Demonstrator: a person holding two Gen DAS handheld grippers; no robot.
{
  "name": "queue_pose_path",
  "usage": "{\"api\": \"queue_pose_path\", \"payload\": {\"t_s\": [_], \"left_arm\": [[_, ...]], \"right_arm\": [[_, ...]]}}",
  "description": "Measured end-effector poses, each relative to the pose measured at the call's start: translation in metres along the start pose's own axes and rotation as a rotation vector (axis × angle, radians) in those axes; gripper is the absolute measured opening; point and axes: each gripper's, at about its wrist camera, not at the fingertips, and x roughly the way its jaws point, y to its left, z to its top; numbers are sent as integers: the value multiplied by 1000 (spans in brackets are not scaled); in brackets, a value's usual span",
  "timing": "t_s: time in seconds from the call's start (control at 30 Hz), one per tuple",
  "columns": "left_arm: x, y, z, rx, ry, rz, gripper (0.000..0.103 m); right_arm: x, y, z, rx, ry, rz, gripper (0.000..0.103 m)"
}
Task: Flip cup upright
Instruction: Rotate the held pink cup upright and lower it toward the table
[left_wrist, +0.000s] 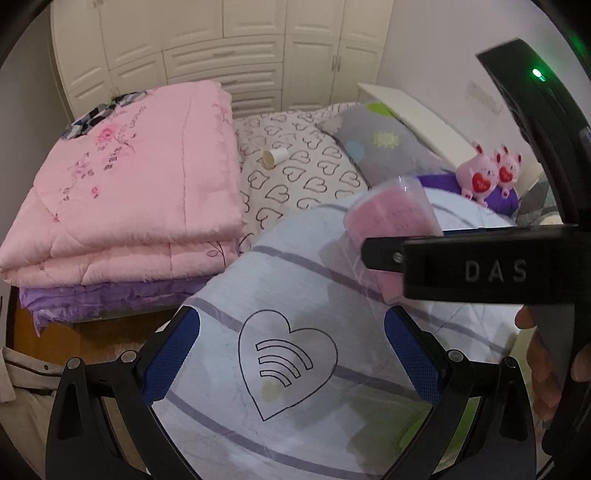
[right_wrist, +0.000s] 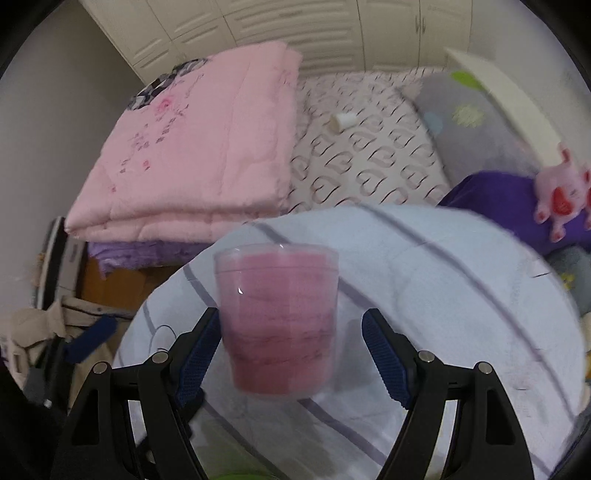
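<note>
A clear plastic cup with a pink lining (right_wrist: 277, 317) stands mouth up between the fingers of my right gripper (right_wrist: 291, 350). Its left finger touches the cup wall; the right finger stands a little apart from it. The cup sits over a pale blue striped pillow (right_wrist: 443, 280). In the left wrist view the same cup (left_wrist: 391, 218) shows at the right, partly hidden behind the right gripper's black body (left_wrist: 480, 269). My left gripper (left_wrist: 291, 354) is open and empty above the pillow's heart print (left_wrist: 284, 362).
A folded pink quilt (left_wrist: 129, 192) lies on the bed at left. A small white paper cup (left_wrist: 274, 158) lies on its side on the heart-print sheet (left_wrist: 295, 177). A grey pillow (left_wrist: 384, 147) and pink plush toys (left_wrist: 487, 173) sit at the right. White wardrobes stand behind.
</note>
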Motion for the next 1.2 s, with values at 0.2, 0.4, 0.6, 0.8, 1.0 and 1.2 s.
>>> {"api": "queue_pose_path", "payload": {"t_s": [0.2,0.4,0.6,0.8,1.0,1.2], "left_arm": [[0,2,-2,-2,4,6,101],[-26,5,-8,-15,-23,-10,101],[-82,1,-27,-16,-75,-46,101],[-141,-12,-68,3,-109,-110,101],[-175,-21,-125,51,-100,-113,101],[-181,-33,-193,136,-12,-121,101]], "right_arm": [[-1,-6,-6,15,-9,63,62],[-21,-6,-14,32,-44,60,62],[-70,5,-41,59,-104,67,62],[-122,21,-105,98,-159,83,62],[-144,32,-176,142,-173,98,62],[-126,43,-238,185,-119,99,62]]}}
